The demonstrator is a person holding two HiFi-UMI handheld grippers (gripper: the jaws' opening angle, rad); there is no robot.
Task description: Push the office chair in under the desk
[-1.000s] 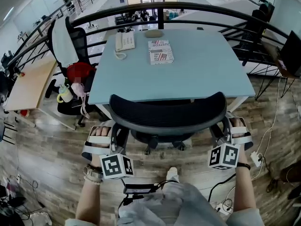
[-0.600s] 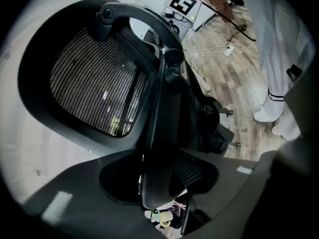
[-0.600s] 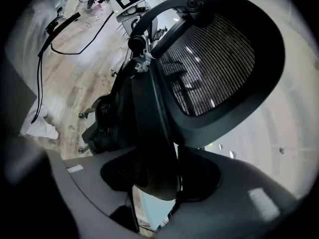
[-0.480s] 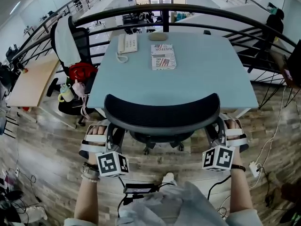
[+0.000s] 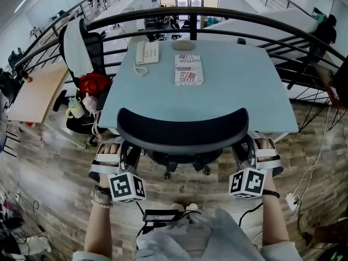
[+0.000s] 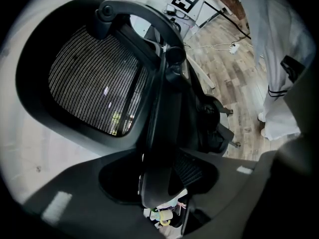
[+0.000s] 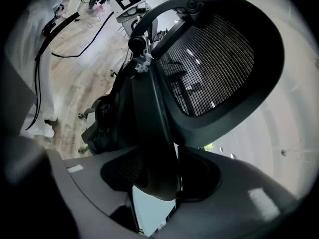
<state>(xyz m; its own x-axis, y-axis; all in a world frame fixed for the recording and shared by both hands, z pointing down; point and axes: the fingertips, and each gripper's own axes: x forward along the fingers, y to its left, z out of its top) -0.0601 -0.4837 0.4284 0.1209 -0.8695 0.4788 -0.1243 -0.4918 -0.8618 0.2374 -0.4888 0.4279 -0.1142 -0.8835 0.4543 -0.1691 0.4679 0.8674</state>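
Note:
The black mesh office chair [image 5: 182, 132] stands at the near edge of the pale blue desk [image 5: 239, 97], its backrest top overlapping the desk's front edge. My left gripper [image 5: 128, 157] clamps the backrest's left edge and my right gripper [image 5: 244, 154] its right edge. In the left gripper view the dark backrest frame [image 6: 158, 133] runs down between the jaws of the left gripper [image 6: 158, 183]. The right gripper view has the same frame [image 7: 154, 128] pinched in the right gripper [image 7: 158, 176]. The chair's seat and base are mostly hidden under the backrest.
A white phone [image 5: 147, 52] and a printed booklet [image 5: 188, 69] lie on the desk's far half. A second chair [image 5: 81, 45] with a red bag [image 5: 93, 83] stands left. A black railing [image 5: 228, 14] curves behind the desk. Cables and a power strip [image 5: 292, 201] lie at right.
The chair has rolled forward toward the desk with both grippers on it; its backrest now overlaps the desk's front edge more than before.

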